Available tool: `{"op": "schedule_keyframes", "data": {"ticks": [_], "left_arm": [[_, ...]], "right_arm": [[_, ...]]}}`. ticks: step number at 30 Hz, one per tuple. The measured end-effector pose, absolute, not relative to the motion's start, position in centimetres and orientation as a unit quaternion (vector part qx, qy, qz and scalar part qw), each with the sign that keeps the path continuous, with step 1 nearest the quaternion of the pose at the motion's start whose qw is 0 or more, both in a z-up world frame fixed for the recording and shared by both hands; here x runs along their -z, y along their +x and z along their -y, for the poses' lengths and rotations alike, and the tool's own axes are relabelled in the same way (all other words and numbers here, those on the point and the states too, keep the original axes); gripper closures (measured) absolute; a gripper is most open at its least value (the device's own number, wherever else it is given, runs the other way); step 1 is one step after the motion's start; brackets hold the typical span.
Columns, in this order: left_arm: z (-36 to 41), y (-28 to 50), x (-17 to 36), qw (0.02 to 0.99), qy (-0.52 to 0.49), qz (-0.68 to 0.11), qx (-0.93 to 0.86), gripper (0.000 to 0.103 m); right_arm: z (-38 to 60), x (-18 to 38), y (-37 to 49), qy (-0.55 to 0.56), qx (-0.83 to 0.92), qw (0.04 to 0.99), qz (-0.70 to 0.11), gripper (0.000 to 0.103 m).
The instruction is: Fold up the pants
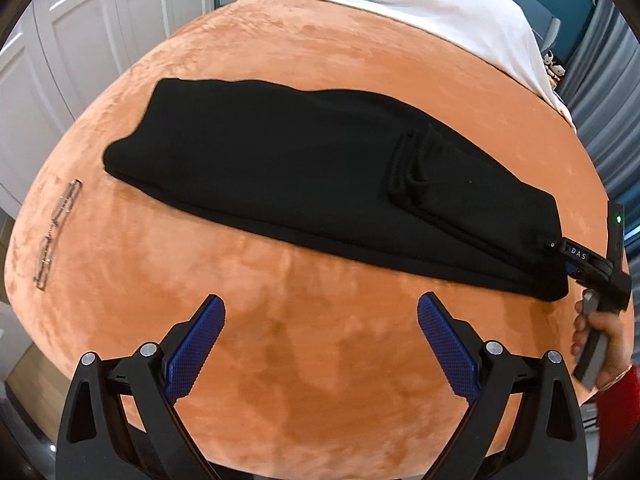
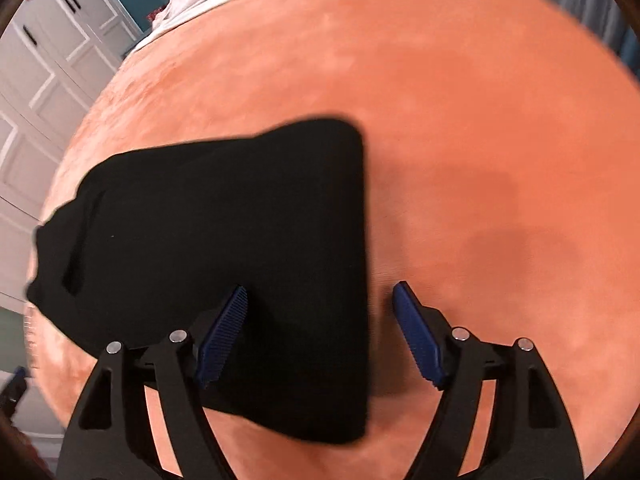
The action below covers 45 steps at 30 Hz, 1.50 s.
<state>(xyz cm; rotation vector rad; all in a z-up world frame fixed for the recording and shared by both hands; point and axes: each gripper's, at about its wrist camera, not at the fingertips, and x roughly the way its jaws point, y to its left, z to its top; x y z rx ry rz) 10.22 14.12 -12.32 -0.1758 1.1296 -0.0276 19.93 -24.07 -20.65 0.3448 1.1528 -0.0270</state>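
Observation:
The black pants (image 1: 304, 184) lie folded lengthwise into a long strip on the orange blanket (image 1: 312, 360). My left gripper (image 1: 320, 312) is open and empty, hovering over bare blanket in front of the strip's long edge. In the left wrist view my right gripper (image 1: 576, 268) is at the strip's right end. In the right wrist view the right gripper (image 2: 320, 300) is open above that end of the pants (image 2: 224, 248), its left fingertip (image 2: 224, 332) over the cloth, the right one over blanket. It holds nothing.
A pair of thin-framed glasses (image 1: 56, 228) lies on the blanket at the left. A white sheet (image 1: 432, 4) covers the far end of the bed. White wardrobe doors (image 1: 72, 40) stand beyond the left side.

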Motion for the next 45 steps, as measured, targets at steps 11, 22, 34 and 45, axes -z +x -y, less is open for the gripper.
{"op": "schedule_keyframes", "data": {"ticks": [11, 22, 34, 45], "left_arm": [[-10.5, 11.4, 11.8, 0.839, -0.048, -0.543, 0.001, 0.007], [-11.6, 12.0, 13.4, 0.821, -0.086, -0.564, -0.011, 0.007], [-9.2, 12.4, 13.6, 0.842, 0.007, -0.539, -0.028, 0.007], [-13.4, 12.4, 13.9, 0.841, -0.011, -0.54, -0.04, 0.007]], "right_arm": [[26.6, 14.7, 16.8, 0.211, -0.035, 0.85, -0.481, 0.088], [36.0, 16.5, 13.0, 0.163, 0.085, 0.843, -0.506, 0.081], [18.8, 11.9, 13.2, -0.07, 0.012, 0.896, -0.439, 0.041], [11.0, 19.3, 18.7, -0.077, -0.032, 0.868, -0.49, 0.069]]}}
